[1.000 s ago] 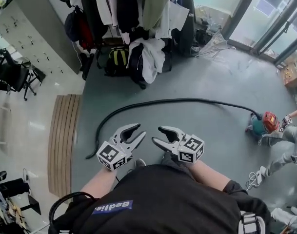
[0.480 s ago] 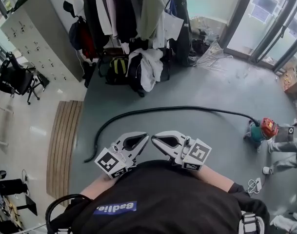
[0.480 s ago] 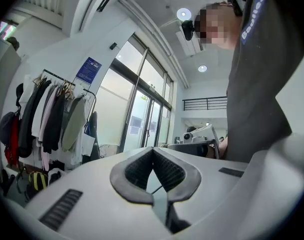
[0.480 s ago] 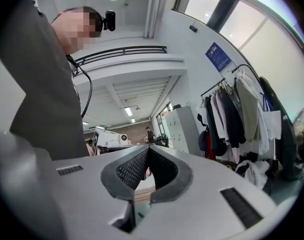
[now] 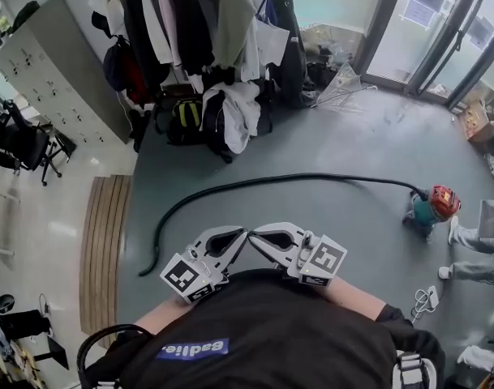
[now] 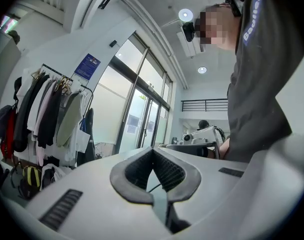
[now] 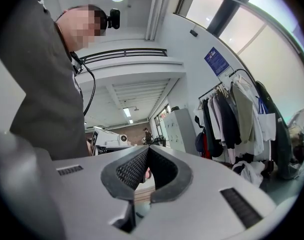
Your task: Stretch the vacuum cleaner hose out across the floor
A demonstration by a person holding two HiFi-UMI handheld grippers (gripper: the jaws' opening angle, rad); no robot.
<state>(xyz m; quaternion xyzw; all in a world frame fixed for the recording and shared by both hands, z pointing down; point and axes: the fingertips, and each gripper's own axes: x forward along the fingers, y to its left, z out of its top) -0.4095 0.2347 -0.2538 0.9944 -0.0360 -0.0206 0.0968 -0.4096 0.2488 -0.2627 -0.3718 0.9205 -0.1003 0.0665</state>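
Now the left gripper (image 5: pixel 242 236) and right gripper (image 5: pixel 256 234) keep fingers (image 6: pixel 134 170) pressed together, holding nothing. The black hose (image 5: pixel 311 176) lies on the floor (image 5: pixel 352 136), well apart from them, curving from nine o'clock past twelve to three o'clock.

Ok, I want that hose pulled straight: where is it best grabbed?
Probably the hose just behind its free end, beside the wooden mat, coming down from above with jaws across it. That end lies loose on the floor; the other end joins the vacuum cleaner.
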